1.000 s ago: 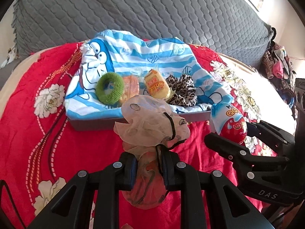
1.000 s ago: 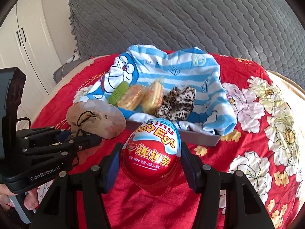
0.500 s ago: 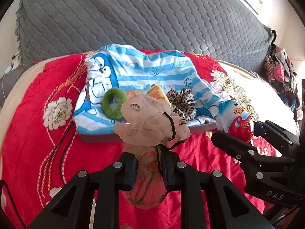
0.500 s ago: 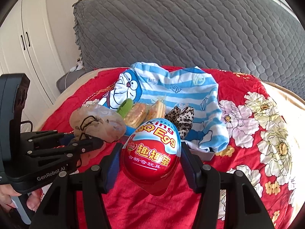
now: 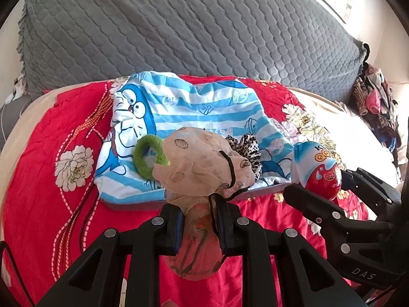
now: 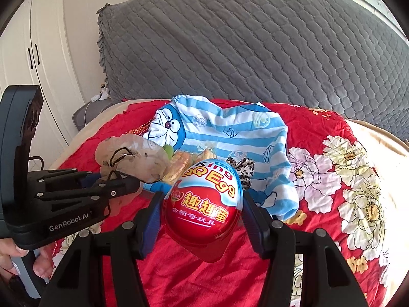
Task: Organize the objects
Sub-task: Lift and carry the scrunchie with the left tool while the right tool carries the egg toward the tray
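My left gripper (image 5: 198, 226) is shut on a beige mesh pouch (image 5: 202, 166) with a black drawstring, held above the red bedspread; it also shows in the right wrist view (image 6: 133, 158). My right gripper (image 6: 202, 217) is shut on a red and blue toy egg (image 6: 204, 199), also seen in the left wrist view (image 5: 317, 168). Ahead lies a grey tray (image 5: 258, 194) covered by a blue striped cartoon cloth (image 5: 204, 107). On it lie a green hair ring (image 5: 148, 156), a leopard scrunchie (image 5: 245, 148) and wrapped snacks (image 6: 184, 161).
A red floral bedspread (image 5: 51, 153) covers the bed. A grey quilted headboard cover (image 5: 179, 30) rises behind. Clothes (image 5: 373, 102) hang at the far right. White wardrobe doors (image 6: 33, 58) stand at the left.
Both grippers have pulled back and risen from the tray, which now looks smaller and farther. Each still holds its object.
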Demonstrator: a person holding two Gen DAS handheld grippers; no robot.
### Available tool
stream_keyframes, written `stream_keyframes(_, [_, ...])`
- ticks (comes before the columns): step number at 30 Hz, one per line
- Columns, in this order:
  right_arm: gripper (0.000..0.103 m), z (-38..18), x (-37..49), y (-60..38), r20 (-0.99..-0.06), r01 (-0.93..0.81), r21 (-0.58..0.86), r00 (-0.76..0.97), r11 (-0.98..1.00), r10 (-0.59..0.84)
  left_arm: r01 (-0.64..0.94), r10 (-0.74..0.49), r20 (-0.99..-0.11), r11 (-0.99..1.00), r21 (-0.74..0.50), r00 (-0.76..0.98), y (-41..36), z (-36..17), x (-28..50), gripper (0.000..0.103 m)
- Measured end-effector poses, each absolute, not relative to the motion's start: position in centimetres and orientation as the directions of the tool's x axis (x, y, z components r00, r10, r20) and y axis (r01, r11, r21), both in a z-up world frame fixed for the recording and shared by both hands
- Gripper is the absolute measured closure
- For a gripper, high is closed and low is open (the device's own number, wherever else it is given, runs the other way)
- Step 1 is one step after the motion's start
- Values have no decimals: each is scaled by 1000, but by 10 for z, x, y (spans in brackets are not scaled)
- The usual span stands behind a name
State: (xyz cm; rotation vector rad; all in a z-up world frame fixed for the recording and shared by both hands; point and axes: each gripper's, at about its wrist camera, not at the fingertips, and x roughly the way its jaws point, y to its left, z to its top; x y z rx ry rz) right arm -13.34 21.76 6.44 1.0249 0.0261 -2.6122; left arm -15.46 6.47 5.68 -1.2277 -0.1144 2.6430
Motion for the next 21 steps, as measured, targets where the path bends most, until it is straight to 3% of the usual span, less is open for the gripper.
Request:
stream_keyframes(9, [45, 78, -163, 214, -603, 308, 82, -742, -948, -293, -152, 215, -746, -976, -154, -630, 61, 49, -173, 82])
stream_keyframes(21, [45, 67, -186, 210, -597, 317, 69, -747, -946, -293, -135, 204, -751, -979, -154, -628, 56, 34, -208, 82])
